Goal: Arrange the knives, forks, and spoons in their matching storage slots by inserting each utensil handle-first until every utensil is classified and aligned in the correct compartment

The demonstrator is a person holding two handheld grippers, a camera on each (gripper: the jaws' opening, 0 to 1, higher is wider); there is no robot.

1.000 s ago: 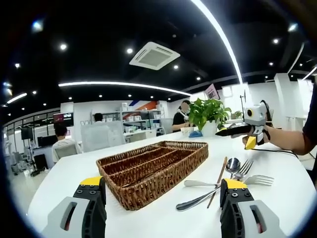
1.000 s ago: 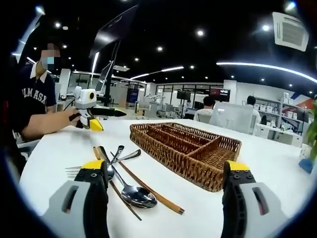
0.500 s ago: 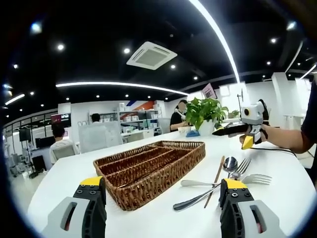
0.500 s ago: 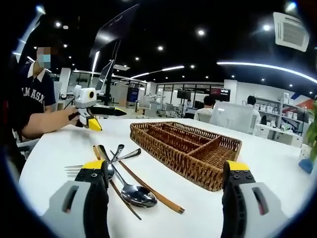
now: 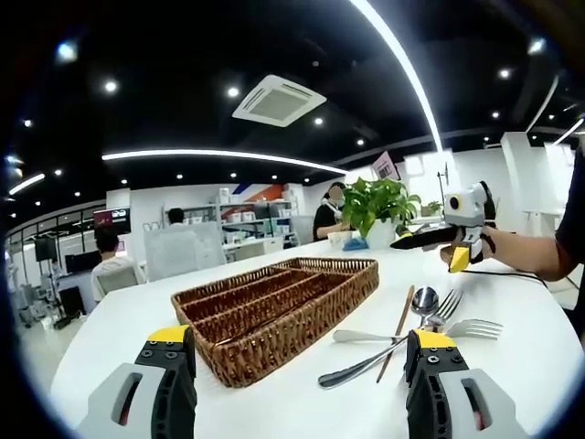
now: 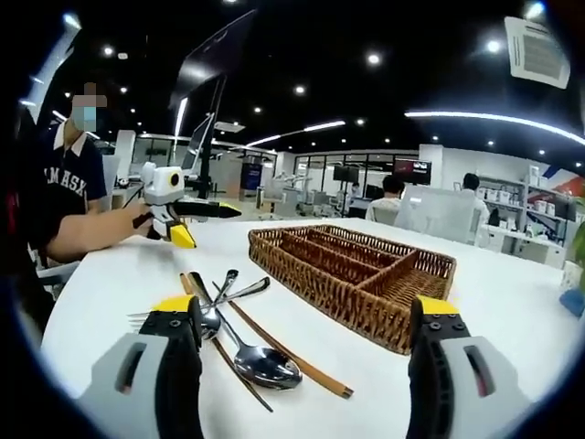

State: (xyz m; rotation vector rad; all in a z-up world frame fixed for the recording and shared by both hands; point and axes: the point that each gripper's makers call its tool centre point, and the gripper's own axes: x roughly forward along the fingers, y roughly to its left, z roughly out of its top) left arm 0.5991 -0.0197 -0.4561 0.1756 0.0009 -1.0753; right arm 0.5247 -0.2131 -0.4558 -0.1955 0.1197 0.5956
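Left gripper view: the left claw [image 5: 302,366] hangs low over the white table [image 5: 119,320] with its jaws spread wide and nothing between them. Ahead sits the wicker tray [image 5: 274,306], long slots running away from the camera, and as far as I can see into them they hold no utensil. To its right lies the cutlery pile [image 5: 411,325]: a spoon [image 5: 427,300], a fork [image 5: 475,327], a wooden-looking stick [image 5: 400,322] and a longer steel handle, all loose on the table and just beside the tray. Farther right the right claw [image 5: 457,240] is held above the table by a person's hand; I cannot tell from here whether it is released or clenched.

Right gripper view: the right claw [image 6: 306,366] is parted too, empty, aimed between pile and tray. The spoon [image 6: 267,364] lies nearest, crossed by brown sticks, with the fork [image 6: 146,318] poking out behind the left jaw. The tray [image 6: 356,274] looks bare here as well. So I judge the sorting not yet begun: every piece remains to be picked up and slotted.

The room is an open office: dark ceiling, strip lights, desks with people seated, a potted plant [image 5: 382,208].
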